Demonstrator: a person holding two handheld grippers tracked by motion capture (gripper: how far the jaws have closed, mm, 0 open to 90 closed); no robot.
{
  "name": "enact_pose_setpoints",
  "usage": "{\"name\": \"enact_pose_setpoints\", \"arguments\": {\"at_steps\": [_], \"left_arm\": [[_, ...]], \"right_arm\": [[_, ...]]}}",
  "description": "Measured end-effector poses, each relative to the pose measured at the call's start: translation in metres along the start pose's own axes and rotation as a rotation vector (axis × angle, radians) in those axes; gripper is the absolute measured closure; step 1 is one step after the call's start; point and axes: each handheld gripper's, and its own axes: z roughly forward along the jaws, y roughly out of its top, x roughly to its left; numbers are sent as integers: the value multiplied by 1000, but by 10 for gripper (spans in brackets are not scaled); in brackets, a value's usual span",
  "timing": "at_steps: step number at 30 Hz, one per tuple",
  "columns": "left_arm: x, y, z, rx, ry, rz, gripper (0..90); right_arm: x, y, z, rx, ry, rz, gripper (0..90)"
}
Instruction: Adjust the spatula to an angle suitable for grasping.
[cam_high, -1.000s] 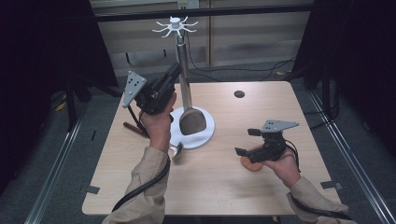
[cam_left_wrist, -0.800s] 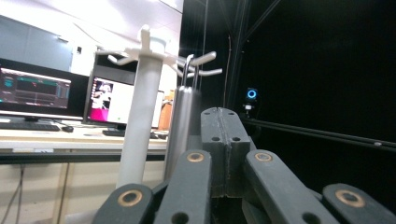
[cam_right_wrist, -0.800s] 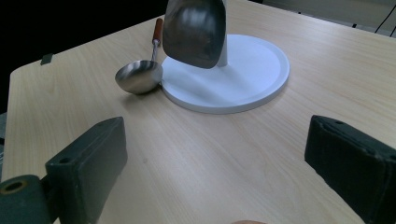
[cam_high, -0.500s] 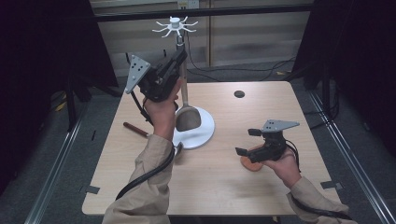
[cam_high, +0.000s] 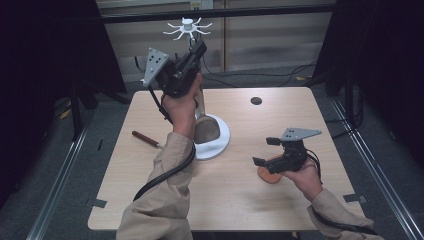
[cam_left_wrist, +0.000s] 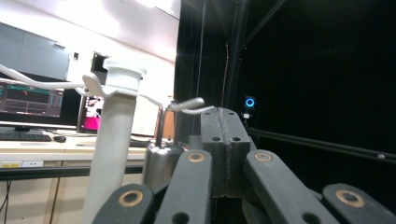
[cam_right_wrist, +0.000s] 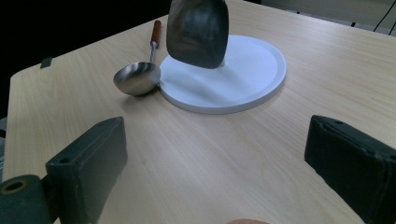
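L gripper (cam_high: 199, 49) is raised high over the table's far-left part, jaws pressed together w/ no gap in the left gripper view, clamped on the top end of a spatula's handle. The spatula (cam_high: 206, 131) hangs down from there beside the stand's white pole (cam_left_wrist: 112, 154); its dark metal blade dangles just above the stand's round white base (cam_high: 220, 142), and in the right gripper view the blade (cam_right_wrist: 198, 32) floats over the disc, not resting on it. Gripper tips sit close under the stand's hook crown (cam_high: 188, 27); in the left gripper view one bent hook (cam_left_wrist: 189, 105) lies right at the jaw tips, w/ a grey metal loop piece (cam_left_wrist: 159, 158) just below it. Whether loop is on the hook yet: can't tell.

R gripper (cam_high: 266, 151) rests low at the table's (cam_high: 240, 200) near-right, jaws spread wide, nothing btwn them, bare wood ahead. An orange-brown flat thing (cam_high: 268, 175) lies under that hand; what it is can't be made out.

A ladle w/ steel bowl (cam_right_wrist: 137, 78) and red-brown handle lies on the table, touching the base's left edge. Small dark disc (cam_high: 256, 100) sits far-right on the table, well apart.
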Motion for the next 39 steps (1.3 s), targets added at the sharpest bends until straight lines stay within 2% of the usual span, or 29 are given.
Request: {"name": "enact_pose_setpoints", "arguments": {"at_steps": [4,7,19,24,39], "left_arm": [[2,2,-1,-6,17,-24,900],[3,2,-2,-6,30,-12,900],[12,6,-9,-17,64,-43,900],[14,7,-11,-12,81,-23,900],[18,12,-13,-5,105,-15,900]], "right_arm": [[0,1,-1,-9,3,0,55],[0,1,-1,-9,3,2,55],[1,2,0,-14,8,7,55],[1,1,0,-11,9,4,55],[0,1,0,-12,9,2,55]]}}
